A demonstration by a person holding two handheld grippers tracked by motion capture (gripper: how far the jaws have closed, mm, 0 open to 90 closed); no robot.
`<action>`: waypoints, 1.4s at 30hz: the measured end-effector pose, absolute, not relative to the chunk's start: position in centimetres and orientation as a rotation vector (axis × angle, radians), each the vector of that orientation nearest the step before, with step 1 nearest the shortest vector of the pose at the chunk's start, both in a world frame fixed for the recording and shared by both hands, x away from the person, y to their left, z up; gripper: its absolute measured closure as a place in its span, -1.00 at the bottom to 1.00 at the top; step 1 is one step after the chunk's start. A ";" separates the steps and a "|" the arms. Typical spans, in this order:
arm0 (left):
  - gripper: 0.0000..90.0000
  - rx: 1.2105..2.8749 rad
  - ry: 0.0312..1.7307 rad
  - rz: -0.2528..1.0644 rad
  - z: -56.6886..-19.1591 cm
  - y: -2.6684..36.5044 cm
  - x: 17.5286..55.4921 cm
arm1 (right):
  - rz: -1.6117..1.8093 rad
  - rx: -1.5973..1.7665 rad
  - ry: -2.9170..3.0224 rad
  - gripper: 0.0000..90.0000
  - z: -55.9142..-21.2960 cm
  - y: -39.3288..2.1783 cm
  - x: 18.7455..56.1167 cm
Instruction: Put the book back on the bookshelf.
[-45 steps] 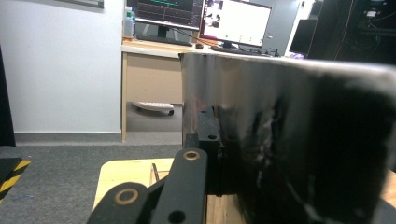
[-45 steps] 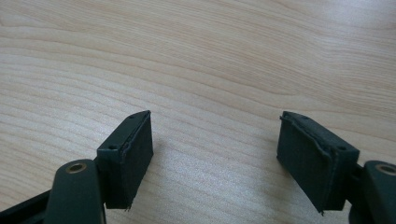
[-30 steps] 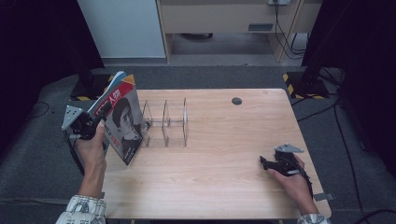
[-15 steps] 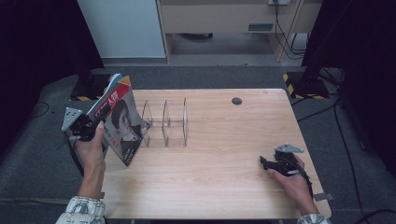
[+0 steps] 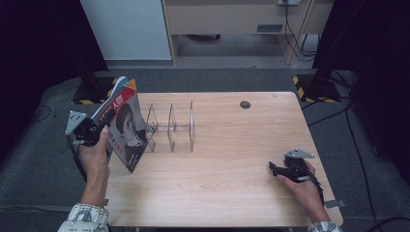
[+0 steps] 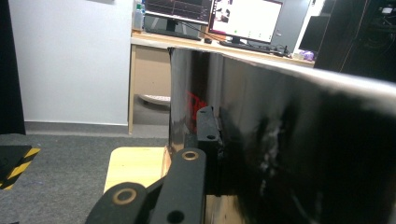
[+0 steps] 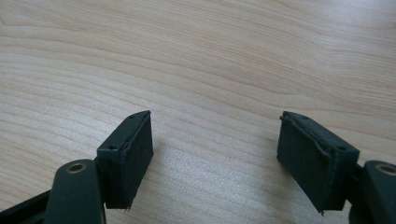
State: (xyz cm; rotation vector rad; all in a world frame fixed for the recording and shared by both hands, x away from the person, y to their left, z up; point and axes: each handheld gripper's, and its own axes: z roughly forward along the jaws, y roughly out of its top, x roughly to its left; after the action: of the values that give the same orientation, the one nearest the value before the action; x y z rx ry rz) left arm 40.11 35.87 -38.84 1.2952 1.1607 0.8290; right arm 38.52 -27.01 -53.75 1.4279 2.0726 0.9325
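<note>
Since a second ago the magazine [image 5: 123, 123] has tipped a little further to the left at the bench's left edge, while both hands have kept their places. It stands on a lower corner, tilted, its cover with a portrait facing the camera in the high view, just beside the clear divider rack [image 5: 170, 126] and overlapping the rack's left end. The left gripper [image 5: 92, 131] is clamped on the magazine's left edge; in the left gripper view its black jaws are closed tight against the dark glossy cover [image 6: 280, 140]. The right gripper [image 5: 278, 169] rests low on the bench [image 5: 232, 159] near the right front corner, well apart from the magazine, its jaws spread wide over bare wood with nothing between them [image 7: 215, 158]
</note>
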 end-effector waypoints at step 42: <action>0.84 1.351 1.213 0.792 -38.7 35.6 40.5 | 0.934 1.422 2.079 -0.41 -53.8 -27.0 38.5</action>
State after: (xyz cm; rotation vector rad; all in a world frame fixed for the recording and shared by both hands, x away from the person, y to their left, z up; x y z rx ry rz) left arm 40.45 35.61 -38.67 1.3507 1.2135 0.7920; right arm 38.51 -27.02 -53.75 1.4220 2.0790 0.9339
